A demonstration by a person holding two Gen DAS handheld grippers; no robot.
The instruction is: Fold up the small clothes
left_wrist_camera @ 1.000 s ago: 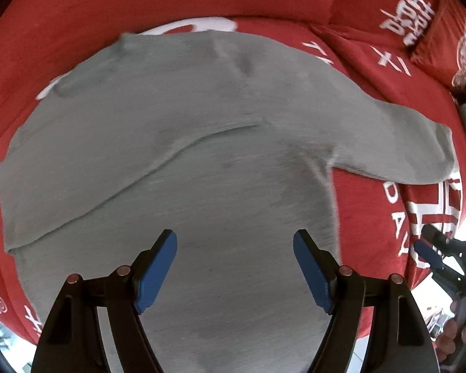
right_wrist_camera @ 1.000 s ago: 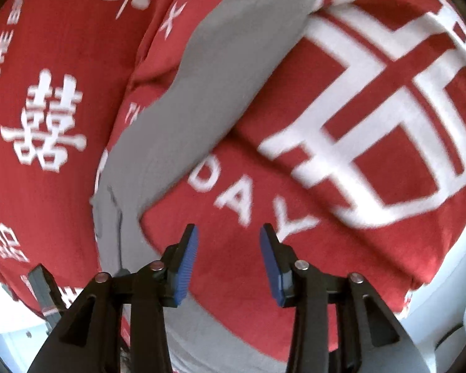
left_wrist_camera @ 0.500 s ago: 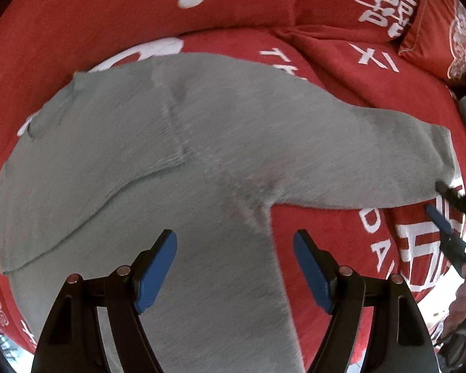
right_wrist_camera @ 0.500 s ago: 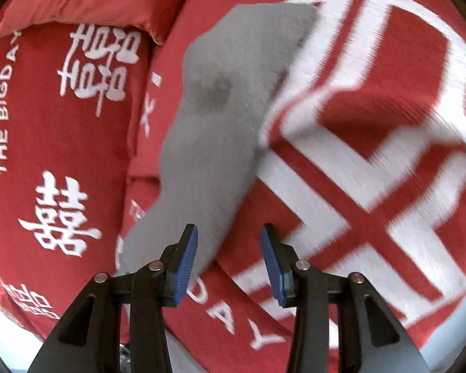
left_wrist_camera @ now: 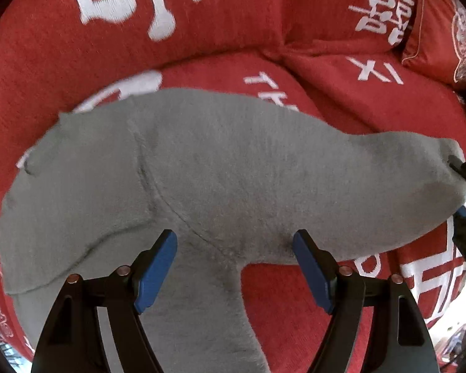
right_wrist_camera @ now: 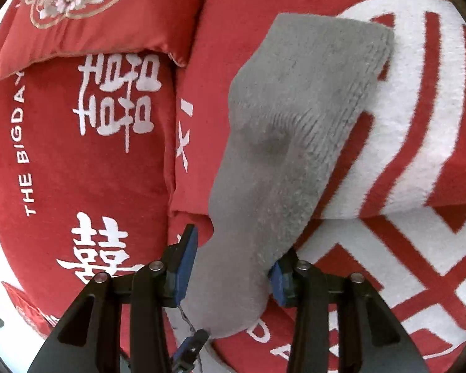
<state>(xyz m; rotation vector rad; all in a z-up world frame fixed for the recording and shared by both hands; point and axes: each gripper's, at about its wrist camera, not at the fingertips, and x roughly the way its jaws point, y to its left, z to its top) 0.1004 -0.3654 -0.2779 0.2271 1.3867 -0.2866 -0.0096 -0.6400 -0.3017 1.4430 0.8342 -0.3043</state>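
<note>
A grey knit sweater [left_wrist_camera: 208, 180] lies spread on a red sofa cover. Its left sleeve is folded across the body. Its right sleeve [right_wrist_camera: 295, 143] stretches out to the right, ribbed cuff farthest from the right wrist camera. My left gripper [left_wrist_camera: 234, 267] is open and empty, hovering above the sweater's armpit area. My right gripper [right_wrist_camera: 233, 267] is open with the right sleeve lying between its jaws; the fingers are not closed on it. The right gripper's tips also show in the left wrist view [left_wrist_camera: 463, 192] at the sleeve's end.
The sofa cover [left_wrist_camera: 341, 298] is red with white characters and lettering. A red embroidered cushion [right_wrist_camera: 102, 9] rests at the back, seen also in the left wrist view [left_wrist_camera: 441, 28]. The seat's front edge drops off just right of the sleeve [right_wrist_camera: 450, 199].
My right gripper has moved forward along the right sleeve, which now sits between its jaws. My left gripper has drifted right toward the armpit, still open.
</note>
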